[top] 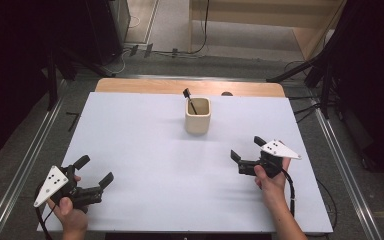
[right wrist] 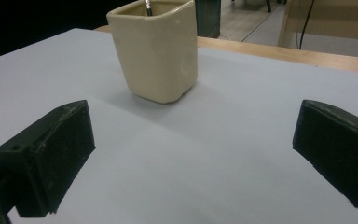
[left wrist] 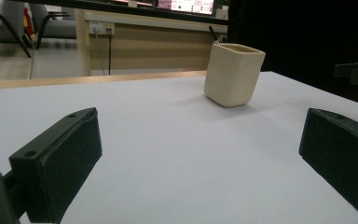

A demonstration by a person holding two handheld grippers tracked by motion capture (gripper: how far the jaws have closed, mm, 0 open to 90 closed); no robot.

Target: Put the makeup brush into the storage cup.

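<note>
A white-topped table [top: 145,150] carries 1 cream cup [top: 198,116] near its far edge.

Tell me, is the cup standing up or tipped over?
Standing up. The cream cup sits flat on the white table, mouth upward, with a thin black-tipped tool leaning inside it.

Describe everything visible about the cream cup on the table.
The cream, glossy, ceramic-looking cup with a squarish mouth and rounded corners stands upright on the white table surface, toward its far edge and near the middle. It has no handle in sight and narrows slightly toward its base. A thin dark-tipped stick leans inside it, poking above the rim at the back left. Nothing else touches it; both hand-held grippers sit well short of it, jaws apart.
</note>
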